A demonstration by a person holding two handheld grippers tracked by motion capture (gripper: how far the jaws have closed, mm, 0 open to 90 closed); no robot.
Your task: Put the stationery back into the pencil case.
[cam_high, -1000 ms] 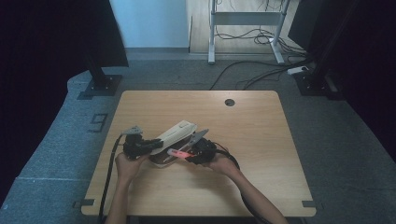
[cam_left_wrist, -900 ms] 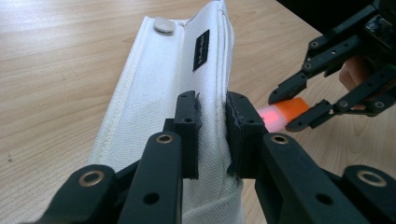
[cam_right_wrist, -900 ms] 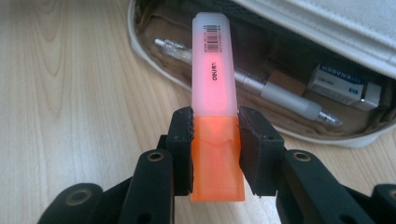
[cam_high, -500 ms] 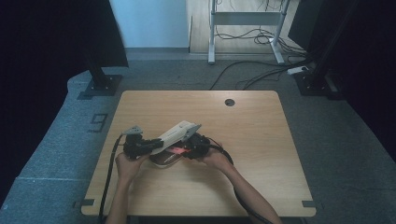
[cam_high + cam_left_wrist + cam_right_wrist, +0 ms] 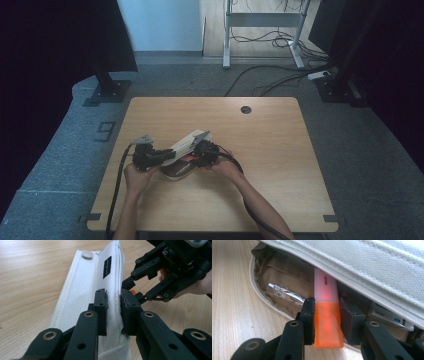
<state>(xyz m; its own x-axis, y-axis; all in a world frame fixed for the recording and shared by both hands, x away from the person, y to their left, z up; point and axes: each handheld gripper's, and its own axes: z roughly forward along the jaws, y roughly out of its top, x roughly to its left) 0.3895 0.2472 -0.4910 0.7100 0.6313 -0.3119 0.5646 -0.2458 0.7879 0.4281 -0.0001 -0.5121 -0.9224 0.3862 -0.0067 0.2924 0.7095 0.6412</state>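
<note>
A white fabric pencil case (image 5: 189, 141) lies on the wooden table (image 5: 270, 150), its flap lifted. My left gripper (image 5: 113, 306) (image 5: 167, 156) is shut on the edge of the white flap (image 5: 82, 285) and holds it up. My right gripper (image 5: 327, 312) (image 5: 198, 156) is shut on an orange marker (image 5: 327, 325), whose frosted cap end reaches under the flap (image 5: 374, 262) into the brown-lined inside (image 5: 287, 272). A clear pen (image 5: 285, 294) lies in the case to the marker's left, and a labelled item (image 5: 387, 315) lies to its right.
A round cable hole (image 5: 245, 109) sits near the table's far edge. Black cables (image 5: 116, 190) trail from both grippers over the near edge. Beyond the table, a metal stand (image 5: 260, 30) and dark panels on feet (image 5: 107, 90) stand on the grey floor.
My right gripper has moved left toward the case, carrying the orange marker under the lifted flap. The left gripper and the flap have stayed where they were.
</note>
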